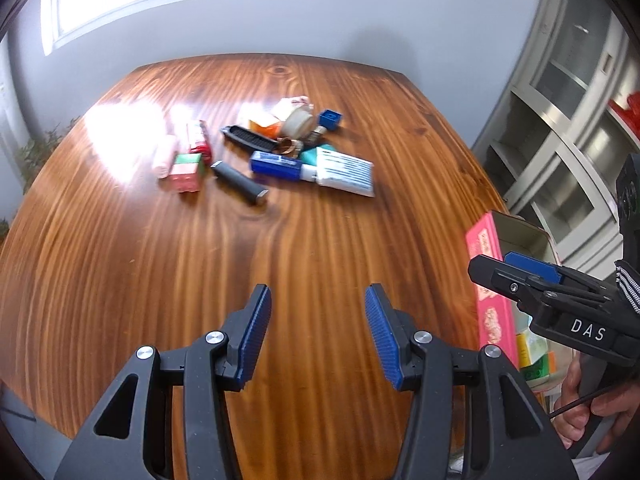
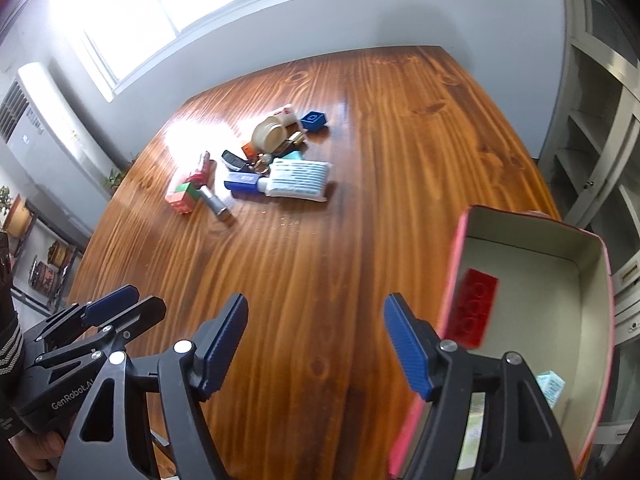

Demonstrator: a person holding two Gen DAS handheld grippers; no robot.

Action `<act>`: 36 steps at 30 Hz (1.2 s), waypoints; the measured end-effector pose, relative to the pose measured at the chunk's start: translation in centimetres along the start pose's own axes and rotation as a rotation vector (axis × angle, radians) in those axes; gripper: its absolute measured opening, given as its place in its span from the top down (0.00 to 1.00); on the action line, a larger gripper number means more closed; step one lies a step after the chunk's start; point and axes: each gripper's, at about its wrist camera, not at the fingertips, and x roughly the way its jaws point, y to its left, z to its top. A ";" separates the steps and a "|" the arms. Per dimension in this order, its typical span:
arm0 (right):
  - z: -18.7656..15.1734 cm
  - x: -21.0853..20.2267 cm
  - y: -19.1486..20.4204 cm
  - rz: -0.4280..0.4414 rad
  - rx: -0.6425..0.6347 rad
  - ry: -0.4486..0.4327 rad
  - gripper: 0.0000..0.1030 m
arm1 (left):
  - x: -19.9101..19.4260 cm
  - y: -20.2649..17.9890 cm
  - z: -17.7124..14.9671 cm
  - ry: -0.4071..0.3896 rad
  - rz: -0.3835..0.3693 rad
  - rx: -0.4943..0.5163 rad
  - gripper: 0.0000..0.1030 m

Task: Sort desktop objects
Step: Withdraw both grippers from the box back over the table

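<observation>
Wood: a glossy brown wooden table [image 2: 320, 280] carries all the objects.
Sorted so far: a red plastic building brick [image 2: 474, 308] shows blurred against the inner wall of the pink-sided open box [image 2: 592, 360] at the table's near right edge; whether it is resting or falling I cannot tell. A pale blue packet [image 2: 552, 388] lies lower inside.
Left to sort: most of the pile sits well apart from the box at mid-table, including a white-and-blue squeeze tube [image 1: 344, 172], a dark grey cylindrical pen-like stick [image 1: 240, 182], a blue rectangular case [image 1: 276, 165], a black comb-like piece [image 1: 248, 139], a blue square block [image 1: 330, 119], a round beige tape roll [image 1: 298, 122] and a red-and-green small carton [image 1: 186, 170].
Right gripper [image 2: 316, 344]: jaws spread wide, nothing between them, beside the box.
Left gripper [image 1: 318, 336]: jaws apart, empty, over bare wood.
Progress: early, judging by the pile.
</observation>
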 end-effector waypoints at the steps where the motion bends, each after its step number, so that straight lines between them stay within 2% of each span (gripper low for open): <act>1: 0.1 0.2 0.3 0.002 0.000 0.003 0.27 | -0.1 0.4 0.0 -0.001 0.003 -0.006 0.49; 11: 1.0 2.7 4.1 0.025 -0.028 0.036 0.24 | -0.2 5.3 0.0 0.001 0.034 -0.075 0.49; 18: 1.9 4.2 5.1 0.015 -0.002 0.052 0.24 | 0.5 8.7 1.2 -0.001 0.045 -0.119 0.49; 24: 2.6 6.3 4.8 -0.014 0.046 0.083 0.23 | 2.3 11.0 2.5 0.026 0.047 -0.138 0.49; 36: 5.3 8.5 2.5 -0.074 0.140 0.086 0.23 | 7.4 13.7 7.0 0.044 0.060 -0.108 0.49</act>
